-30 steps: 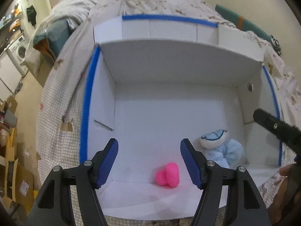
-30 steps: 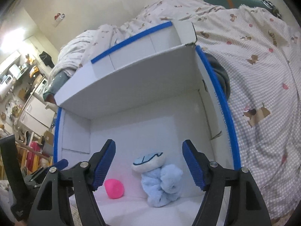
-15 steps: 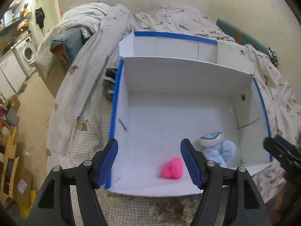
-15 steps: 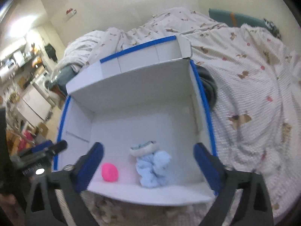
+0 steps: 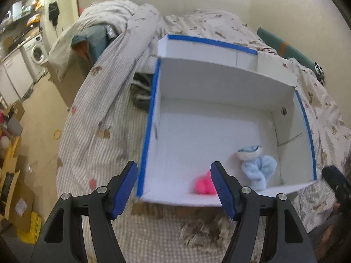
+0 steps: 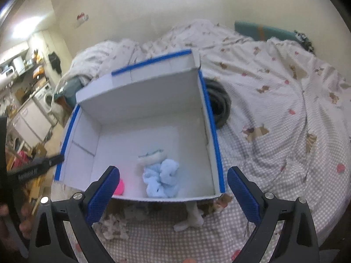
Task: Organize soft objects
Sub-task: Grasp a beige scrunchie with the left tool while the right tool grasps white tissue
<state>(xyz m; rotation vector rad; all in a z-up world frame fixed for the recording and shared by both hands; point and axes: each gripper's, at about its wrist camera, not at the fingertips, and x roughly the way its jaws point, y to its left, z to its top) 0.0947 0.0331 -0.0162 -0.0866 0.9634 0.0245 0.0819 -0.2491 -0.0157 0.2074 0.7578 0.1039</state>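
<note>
A white box with blue-taped edges (image 5: 151, 118) (image 6: 210, 109) lies open on the bed. Inside it sit a pink soft toy (image 5: 203, 185) (image 6: 120, 186) and a light blue plush (image 5: 255, 167) (image 6: 162, 175). My left gripper (image 5: 174, 188) is open and empty, held above the box's near left corner. My right gripper (image 6: 173, 192) is open wide and empty, above the box's near edge. A white soft item (image 6: 192, 217) and a fluffy beige one (image 6: 114, 225) (image 5: 204, 232) lie on the bed in front of the box.
The checked bedspread (image 6: 285, 131) spreads to the right. A dark coiled item (image 6: 219, 107) lies beside the box's right wall, dark clothing (image 5: 140, 92) beside its left wall. A rumpled duvet (image 5: 122, 17) and a teal cushion (image 6: 263, 31) lie behind. The floor with cartons (image 5: 13, 175) is left.
Both grippers have pulled back and up from the box, so the whole box and the bed in front of it now show. The right gripper has opened wider.
</note>
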